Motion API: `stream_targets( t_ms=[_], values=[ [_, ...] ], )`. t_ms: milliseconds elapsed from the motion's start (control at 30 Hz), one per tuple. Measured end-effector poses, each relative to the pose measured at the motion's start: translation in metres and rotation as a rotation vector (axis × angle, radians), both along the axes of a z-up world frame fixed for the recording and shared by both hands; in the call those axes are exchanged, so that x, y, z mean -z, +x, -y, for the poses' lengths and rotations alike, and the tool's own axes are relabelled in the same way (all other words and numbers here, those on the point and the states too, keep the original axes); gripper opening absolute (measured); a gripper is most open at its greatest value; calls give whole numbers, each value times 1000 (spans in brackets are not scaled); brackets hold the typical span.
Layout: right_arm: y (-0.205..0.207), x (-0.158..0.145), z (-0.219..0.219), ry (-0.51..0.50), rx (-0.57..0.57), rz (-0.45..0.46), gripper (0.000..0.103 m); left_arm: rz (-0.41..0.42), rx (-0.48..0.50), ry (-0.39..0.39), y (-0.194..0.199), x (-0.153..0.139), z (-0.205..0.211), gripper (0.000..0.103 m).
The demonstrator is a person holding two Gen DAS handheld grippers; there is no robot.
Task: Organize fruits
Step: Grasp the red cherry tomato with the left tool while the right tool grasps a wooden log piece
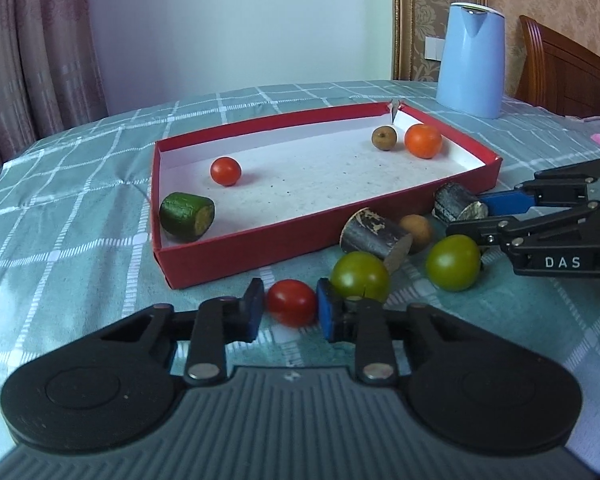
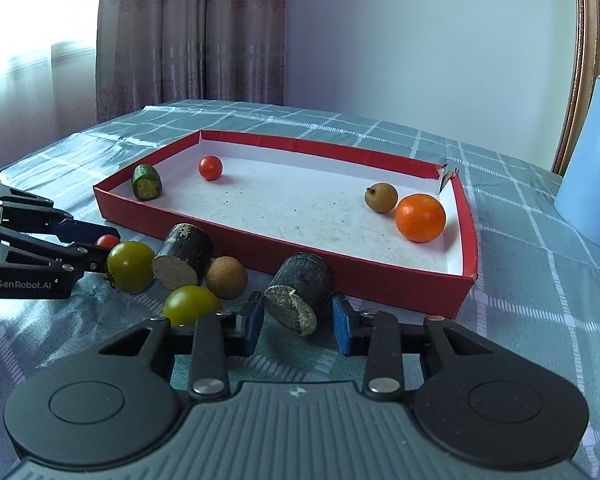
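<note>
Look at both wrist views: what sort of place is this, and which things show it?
Probably a room in a home: a table under a checked cloth, patterned curtains at a window, a wooden chair and a blue kettle.

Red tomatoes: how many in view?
2. One red tomato sits in the tray near its left end; the other lies on the cloth between the left tongs. None seem hidden.

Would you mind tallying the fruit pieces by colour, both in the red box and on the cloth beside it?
Red tomatoes: 2
Green tomatoes: 2
Orange: 1
Brown round fruits: 2
Green cut piece: 1
Dark cut pieces: 2
Total: 10
</note>
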State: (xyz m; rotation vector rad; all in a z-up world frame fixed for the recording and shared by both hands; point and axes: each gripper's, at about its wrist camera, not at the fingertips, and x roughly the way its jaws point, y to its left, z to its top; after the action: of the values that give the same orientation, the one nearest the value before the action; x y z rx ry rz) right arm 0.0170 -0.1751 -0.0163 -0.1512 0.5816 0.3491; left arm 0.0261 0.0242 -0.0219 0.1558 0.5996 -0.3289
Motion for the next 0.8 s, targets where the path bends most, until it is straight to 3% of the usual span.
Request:
stream_targets(
  t_ms=[367, 667, 800],
  values=[
    [-15, -6, 4, 13, 22, 89, 35, 5, -51, -31, -6, -1, -3, 23],
    [-26, -11, 3, 3, 34, 160, 35, 44, -34, -49, -22, -13, -3, 23],
    [-32, -16, 4, 2, 48, 217, 25, 42, -16, -97, -23, -24, -6, 23]
  ],
)
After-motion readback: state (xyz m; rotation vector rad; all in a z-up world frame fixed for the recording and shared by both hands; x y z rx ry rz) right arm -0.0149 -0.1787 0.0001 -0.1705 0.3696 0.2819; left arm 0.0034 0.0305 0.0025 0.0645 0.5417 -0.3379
